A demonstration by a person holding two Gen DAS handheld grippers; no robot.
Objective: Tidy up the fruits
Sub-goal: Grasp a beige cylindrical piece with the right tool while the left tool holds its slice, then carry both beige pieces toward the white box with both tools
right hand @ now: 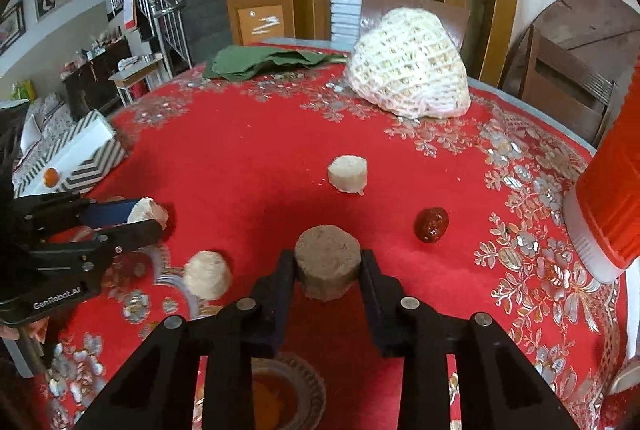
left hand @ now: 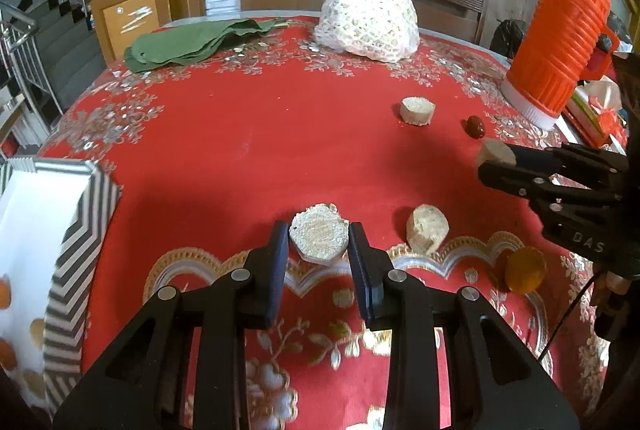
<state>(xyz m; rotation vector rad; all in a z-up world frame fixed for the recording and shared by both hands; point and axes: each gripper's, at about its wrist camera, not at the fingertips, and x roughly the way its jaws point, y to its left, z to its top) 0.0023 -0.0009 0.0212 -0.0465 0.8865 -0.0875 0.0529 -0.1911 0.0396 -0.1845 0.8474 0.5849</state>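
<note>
"GenRobot.AI" is printed in white on the left tongs' black body; "DAS" shows on the right tongs.

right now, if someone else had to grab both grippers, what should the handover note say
Left gripper: fingers shut on a pale fruit chunk, held above the red tablecloth.
Right gripper: fingers shut on a tan chunk.
Loose on the cloth: one pale chunk mid-table, another near chunk, a red date, an orange fruit.
Striped box at the left edge already has orange fruits inside.
Done: some fruit boxed, two chunks picked up.
Left: probably carry both held chunks to the box, then collect the four loose pieces.
</note>
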